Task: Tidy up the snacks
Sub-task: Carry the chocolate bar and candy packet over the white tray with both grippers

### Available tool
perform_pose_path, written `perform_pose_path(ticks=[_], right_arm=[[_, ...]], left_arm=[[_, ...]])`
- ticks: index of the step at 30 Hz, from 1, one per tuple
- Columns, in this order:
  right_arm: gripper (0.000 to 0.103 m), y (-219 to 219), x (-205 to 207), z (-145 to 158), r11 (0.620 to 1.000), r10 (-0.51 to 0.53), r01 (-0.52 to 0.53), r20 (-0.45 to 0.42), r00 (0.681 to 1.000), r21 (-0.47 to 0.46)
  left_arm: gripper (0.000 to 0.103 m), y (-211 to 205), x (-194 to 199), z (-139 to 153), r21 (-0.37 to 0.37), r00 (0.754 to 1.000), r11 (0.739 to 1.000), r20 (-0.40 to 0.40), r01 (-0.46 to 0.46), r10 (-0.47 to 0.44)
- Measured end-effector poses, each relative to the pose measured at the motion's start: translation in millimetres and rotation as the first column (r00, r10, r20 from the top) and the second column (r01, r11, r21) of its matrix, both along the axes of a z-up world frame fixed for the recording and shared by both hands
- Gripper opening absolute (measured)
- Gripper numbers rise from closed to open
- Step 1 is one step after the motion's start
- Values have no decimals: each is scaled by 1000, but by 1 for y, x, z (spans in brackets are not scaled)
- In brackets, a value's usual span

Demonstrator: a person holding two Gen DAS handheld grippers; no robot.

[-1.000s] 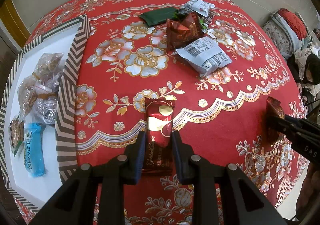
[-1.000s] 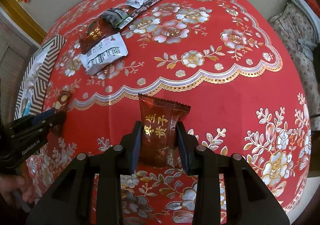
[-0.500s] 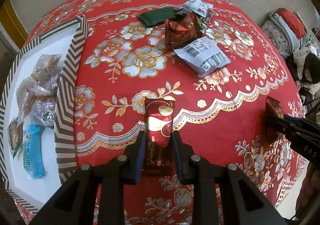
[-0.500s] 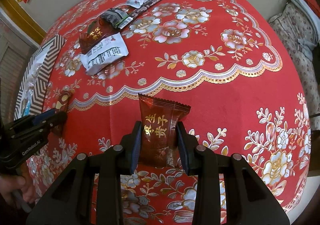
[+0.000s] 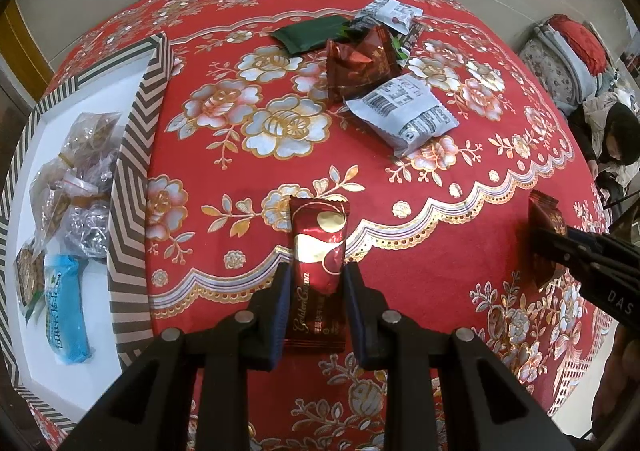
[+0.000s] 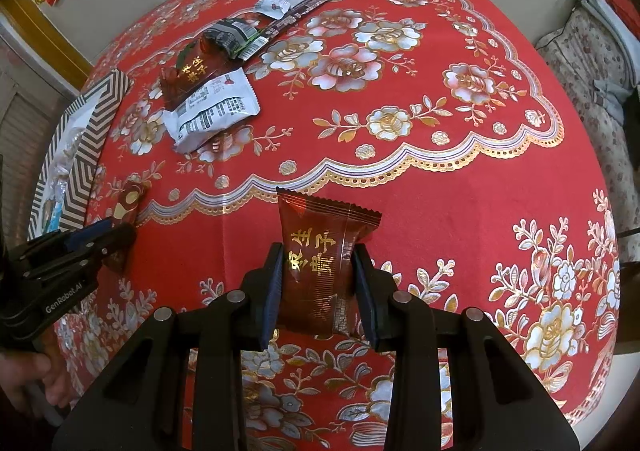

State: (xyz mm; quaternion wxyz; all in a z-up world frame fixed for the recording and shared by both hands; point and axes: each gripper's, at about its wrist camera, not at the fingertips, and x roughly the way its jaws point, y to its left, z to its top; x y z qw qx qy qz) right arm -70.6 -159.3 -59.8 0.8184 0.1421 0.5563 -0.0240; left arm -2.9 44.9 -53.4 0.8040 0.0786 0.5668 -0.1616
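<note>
Snacks are in both my grippers, angled steeply down above the tablecloth (image 5: 400, 171). My left gripper (image 5: 316, 303) clamps a red gold-lettered packet (image 5: 318, 271). My right gripper (image 6: 316, 287) pinches a brown packet (image 6: 320, 259).

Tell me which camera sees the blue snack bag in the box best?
The left wrist view. There the blue snack bag lies in full sight inside the striped box. The right wrist view catches only a thin blue sliver of it behind the box's wall.

A slim dark-red gold-lettered snack packet (image 5: 318, 275) stands on end, pinched at its lower half. A wider brown packet with gold characters (image 6: 322, 263) is likewise clamped upright. Far off lie a white barcode packet (image 5: 404, 113), a crumpled red wrapper (image 5: 360, 61) and a green packet (image 5: 308, 33), touching in a heap.
</note>
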Motion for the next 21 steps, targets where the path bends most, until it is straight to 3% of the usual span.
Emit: perform_pose_path(ticks=[9, 14, 21], right_arm=[[33, 4, 2, 4, 1000, 13, -13, 9, 1000, -12], [33, 18, 12, 21, 999, 35, -34, 46, 998, -25], [33, 81, 49, 52, 988, 153, -152, 112, 982, -16]], left_arm=[[28, 3, -1, 11, -11, 999, 1000, 31, 8, -8], [28, 12, 1, 31, -21, 996, 1000, 90, 4, -2], [28, 67, 13, 60, -77, 980, 991, 156, -109, 120]])
